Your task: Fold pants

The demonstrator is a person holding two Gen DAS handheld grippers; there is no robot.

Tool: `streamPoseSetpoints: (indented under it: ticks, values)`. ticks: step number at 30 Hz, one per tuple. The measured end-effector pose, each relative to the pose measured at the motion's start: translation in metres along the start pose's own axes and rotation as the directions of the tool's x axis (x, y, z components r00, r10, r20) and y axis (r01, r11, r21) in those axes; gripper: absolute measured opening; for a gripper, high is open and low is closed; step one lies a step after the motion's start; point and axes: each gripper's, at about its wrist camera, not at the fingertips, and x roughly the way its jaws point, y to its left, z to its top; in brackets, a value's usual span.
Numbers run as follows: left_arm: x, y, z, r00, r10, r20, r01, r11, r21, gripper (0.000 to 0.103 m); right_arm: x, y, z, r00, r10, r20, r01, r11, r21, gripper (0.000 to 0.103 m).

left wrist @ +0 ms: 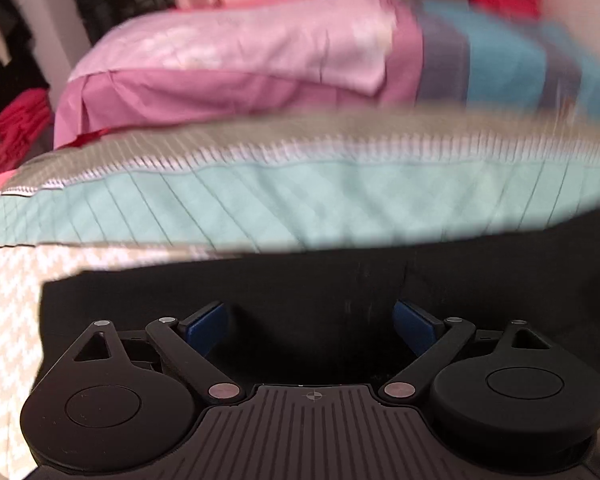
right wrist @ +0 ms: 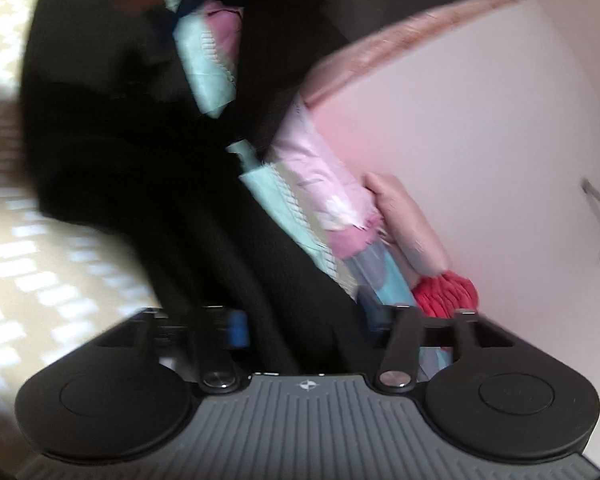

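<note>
Black pants (left wrist: 340,280) partly flat on bed (left wrist: 4,320), under left gripper (left wrist: 312,320), jaws wide open, empty. Right gripper (right wrist: 312,320) seemingly pinching lifted pants fabric; blur, cannot tell. Fold looks mid-way, unfinished.

Both grippers, left gripper (left wrist: 312,326) and right gripper (right wrist: 312,324), are matte black: round hubs, silver pivot screws, ribbed grey base (crosshair mark at twelve o'clock), blue fingers (left wrist: 206,326).
</note>
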Motion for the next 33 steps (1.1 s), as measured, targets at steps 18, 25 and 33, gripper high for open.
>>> streamPoseSetpoints:
  ticks: [18, 25, 33]
  values:
    - [0.003, 0.007, -0.016, 0.999, -0.007, 0.034, 0.007, 1.000, -0.010, 0.103, -0.005, -0.077, -0.060, 0.985, -0.111, -0.132, 0.137, 0.969, 0.206, 0.081]
    - [0.003, 0.002, -0.017, 0.999, 0.011, 0.045, -0.011, 1.000, -0.001, 0.103, 0.020, -0.071, -0.054, 0.988, 0.019, -0.153, 0.003, 0.990, 0.139, 0.052]
    - [0.002, 0.000, -0.019, 0.997, -0.071, 0.042, 0.070, 0.997, 0.014, 0.103, 0.040, -0.137, -0.098, 0.954, 0.082, -0.288, 0.099, 0.821, 0.562, 0.071]
